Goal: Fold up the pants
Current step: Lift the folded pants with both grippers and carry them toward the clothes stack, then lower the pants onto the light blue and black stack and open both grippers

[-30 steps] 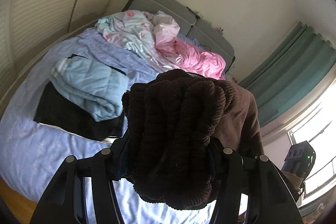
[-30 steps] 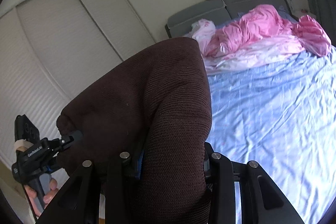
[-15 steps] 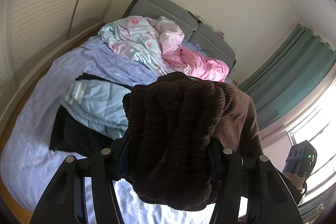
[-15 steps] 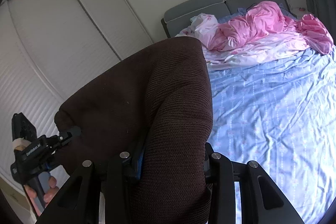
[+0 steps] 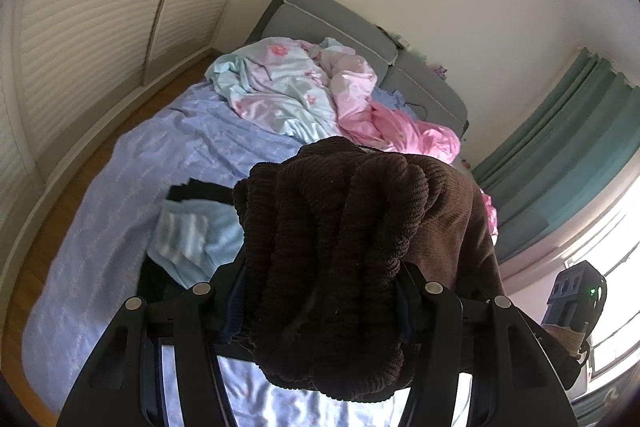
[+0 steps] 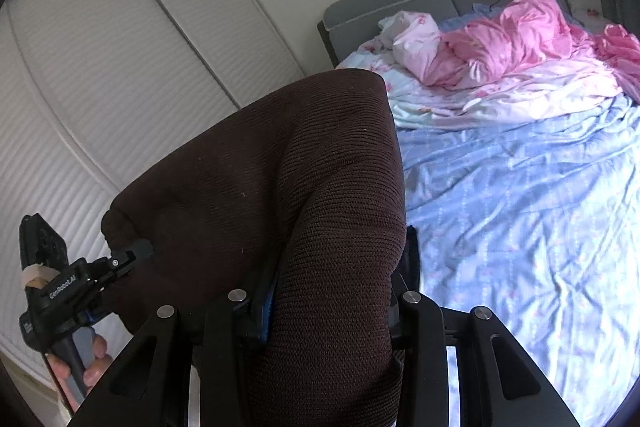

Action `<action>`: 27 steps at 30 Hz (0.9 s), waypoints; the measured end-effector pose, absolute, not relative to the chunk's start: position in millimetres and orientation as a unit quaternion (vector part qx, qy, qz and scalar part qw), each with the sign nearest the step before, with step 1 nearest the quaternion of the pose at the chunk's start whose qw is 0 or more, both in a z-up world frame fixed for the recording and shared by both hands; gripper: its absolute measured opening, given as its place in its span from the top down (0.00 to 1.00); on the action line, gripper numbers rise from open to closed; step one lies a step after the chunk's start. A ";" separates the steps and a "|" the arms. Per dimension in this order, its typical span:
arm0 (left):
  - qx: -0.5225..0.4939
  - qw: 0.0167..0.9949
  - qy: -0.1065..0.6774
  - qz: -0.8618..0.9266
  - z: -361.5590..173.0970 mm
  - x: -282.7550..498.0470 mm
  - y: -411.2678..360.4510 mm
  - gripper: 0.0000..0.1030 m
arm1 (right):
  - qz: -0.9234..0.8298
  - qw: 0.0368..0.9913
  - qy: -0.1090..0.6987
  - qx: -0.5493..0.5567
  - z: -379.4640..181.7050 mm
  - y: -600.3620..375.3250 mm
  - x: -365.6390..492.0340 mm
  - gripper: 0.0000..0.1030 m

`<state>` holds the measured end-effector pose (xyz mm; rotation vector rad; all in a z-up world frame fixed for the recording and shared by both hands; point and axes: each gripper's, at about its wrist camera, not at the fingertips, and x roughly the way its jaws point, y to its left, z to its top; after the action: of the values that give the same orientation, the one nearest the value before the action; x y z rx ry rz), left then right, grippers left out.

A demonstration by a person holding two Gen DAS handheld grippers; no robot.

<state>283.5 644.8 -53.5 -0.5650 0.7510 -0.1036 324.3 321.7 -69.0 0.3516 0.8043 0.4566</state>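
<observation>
Brown knit pants (image 5: 332,251) held up over bed (image 6: 520,195), clamped in both grippers
Left gripper (image 5: 320,291) closed on thick bunched wad; right gripper (image 6: 328,291) closed narrower on smoother fold, cloth spanning between. Soft, floppy, probably fairly heavy ribbed knit, not slippery, not fragile; likely sags and stretches. Best gripped at waistband or hem corners, away from folded pile (image 5: 188,239) on sheet

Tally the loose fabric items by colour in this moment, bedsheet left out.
Brown: 1, pants, clamped in both claws
Light blue: 1, folded garment on the bed
Black: 1, garment under it
Pink and pale floral: 1, heap of bedding by the headboard
Total: 4
</observation>
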 end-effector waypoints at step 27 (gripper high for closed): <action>-0.224 0.854 0.470 -0.024 -180.0 387.4 724.8 0.43 | 0.212 0.846 0.473 0.129 -175.2 415.2 437.2 0.61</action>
<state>387.4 724.8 -180.0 -0.4708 0.9884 -0.0496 437.2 415.2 -175.2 0.2716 0.9970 0.4479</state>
